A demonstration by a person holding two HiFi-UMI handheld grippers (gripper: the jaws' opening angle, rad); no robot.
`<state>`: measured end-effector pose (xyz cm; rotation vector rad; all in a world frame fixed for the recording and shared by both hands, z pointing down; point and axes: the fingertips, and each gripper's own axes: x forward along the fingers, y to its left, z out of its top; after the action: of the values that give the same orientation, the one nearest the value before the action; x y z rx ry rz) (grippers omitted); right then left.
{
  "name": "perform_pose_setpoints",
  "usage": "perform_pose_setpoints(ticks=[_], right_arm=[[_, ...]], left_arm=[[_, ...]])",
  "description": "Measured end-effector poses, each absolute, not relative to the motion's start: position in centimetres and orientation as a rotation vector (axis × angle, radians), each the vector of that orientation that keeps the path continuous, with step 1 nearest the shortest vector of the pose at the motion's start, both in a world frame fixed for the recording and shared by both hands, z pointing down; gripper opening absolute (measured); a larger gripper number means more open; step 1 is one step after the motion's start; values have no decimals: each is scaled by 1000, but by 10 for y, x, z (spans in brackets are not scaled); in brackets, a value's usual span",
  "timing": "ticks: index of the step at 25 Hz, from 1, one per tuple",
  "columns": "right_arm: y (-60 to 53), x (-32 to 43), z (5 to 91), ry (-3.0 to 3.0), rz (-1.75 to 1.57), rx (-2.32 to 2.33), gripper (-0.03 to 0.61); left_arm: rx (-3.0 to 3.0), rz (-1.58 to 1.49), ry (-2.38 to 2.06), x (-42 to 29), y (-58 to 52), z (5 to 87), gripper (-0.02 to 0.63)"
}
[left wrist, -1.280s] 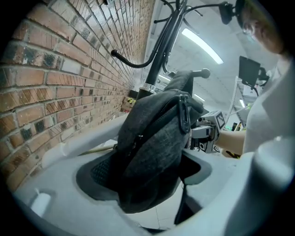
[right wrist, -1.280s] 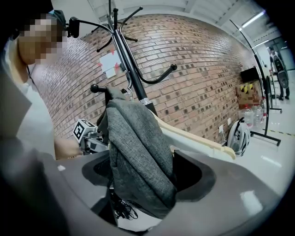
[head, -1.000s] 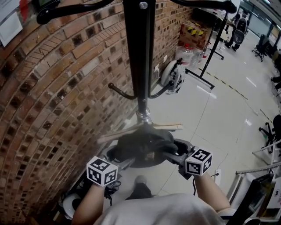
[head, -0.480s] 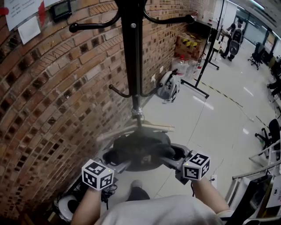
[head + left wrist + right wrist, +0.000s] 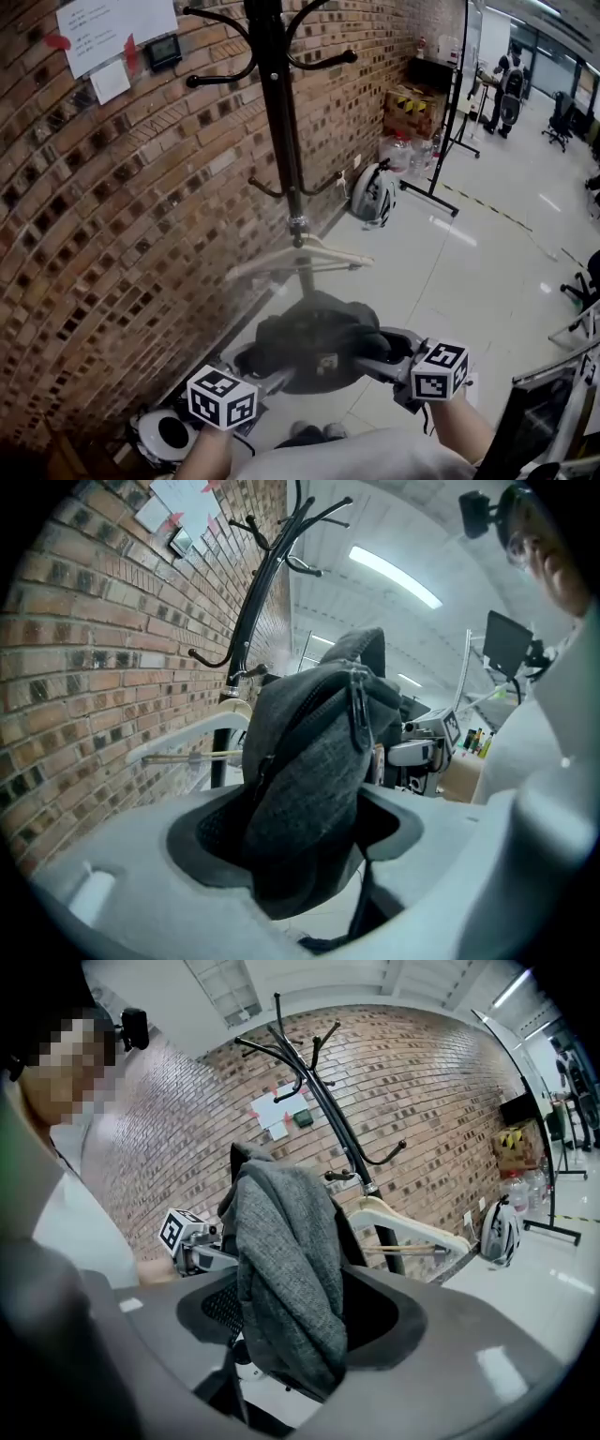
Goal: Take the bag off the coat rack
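Left gripper point(image 5: 270, 373) and right gripper point(image 5: 392, 349) each pinch the dark grey fabric bag point(image 5: 314, 339) from opposite sides, holding it free of the tall black metal coat rack point(image 5: 279, 141) just behind

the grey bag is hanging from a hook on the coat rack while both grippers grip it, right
No: the bag is off the hooks of the coat rack, carried only by the left gripper and right gripper, which both grip it. The head view shows it.
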<state>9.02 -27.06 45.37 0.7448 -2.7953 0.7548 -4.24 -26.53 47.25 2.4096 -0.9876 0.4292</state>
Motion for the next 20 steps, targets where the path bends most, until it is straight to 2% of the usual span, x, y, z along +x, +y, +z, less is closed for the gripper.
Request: perform_pose_setpoints(ticks=[9,20], right_arm=[[-167,84,447,-2784,713,772,284],[-29,38,409,-2837,663,816,285]], left_arm=[[2434,415,-955,-47,-165,469,310],[2546,434,-956,-93,-33,423,308]])
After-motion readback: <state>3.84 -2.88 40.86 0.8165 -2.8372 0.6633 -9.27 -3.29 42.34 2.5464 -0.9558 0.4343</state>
